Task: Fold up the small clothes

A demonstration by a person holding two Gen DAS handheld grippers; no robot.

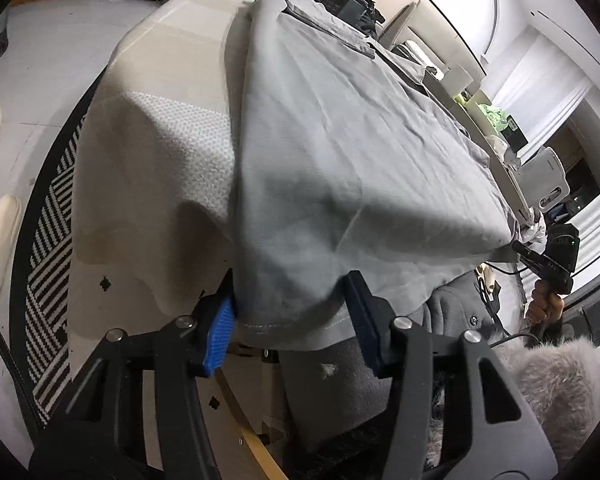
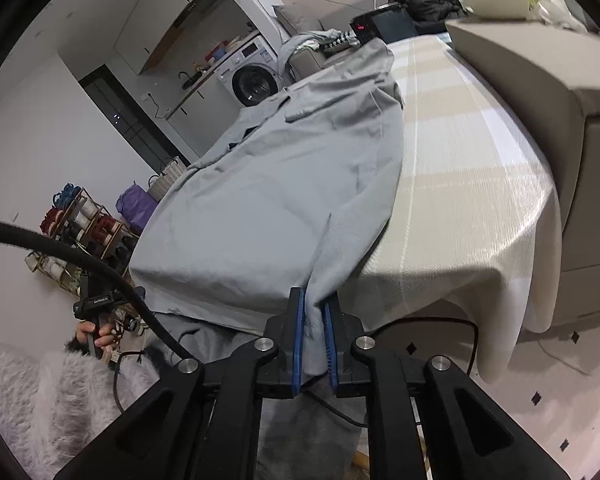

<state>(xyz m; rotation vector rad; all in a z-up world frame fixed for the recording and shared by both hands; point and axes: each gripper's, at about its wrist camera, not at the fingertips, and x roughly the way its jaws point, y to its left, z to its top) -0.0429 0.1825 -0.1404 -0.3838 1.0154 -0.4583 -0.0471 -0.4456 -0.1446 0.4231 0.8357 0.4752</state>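
Observation:
A grey shirt (image 1: 340,140) lies spread along the table, which is covered with a beige cloth (image 1: 160,160), and its near hem hangs over the front edge. My left gripper (image 1: 290,284) stands with its jaws apart around the hanging hem. The cloth sits loosely between the blue pads (image 1: 220,328) and is not pinched. In the right wrist view, my right gripper (image 2: 313,300) is shut on a bunched fold of the shirt (image 2: 280,184) at its near corner. Each gripper also shows in the other view, held by a hand: right gripper (image 1: 548,256), left gripper (image 2: 96,304).
A black device with a red display (image 2: 364,26) and dark clothes sit at the table's far end. A beige sofa block (image 2: 540,80) borders the table on the right, a spool rack (image 2: 84,224) and washing machine (image 2: 254,76) stand beyond. A striped rug (image 1: 48,280) covers the floor.

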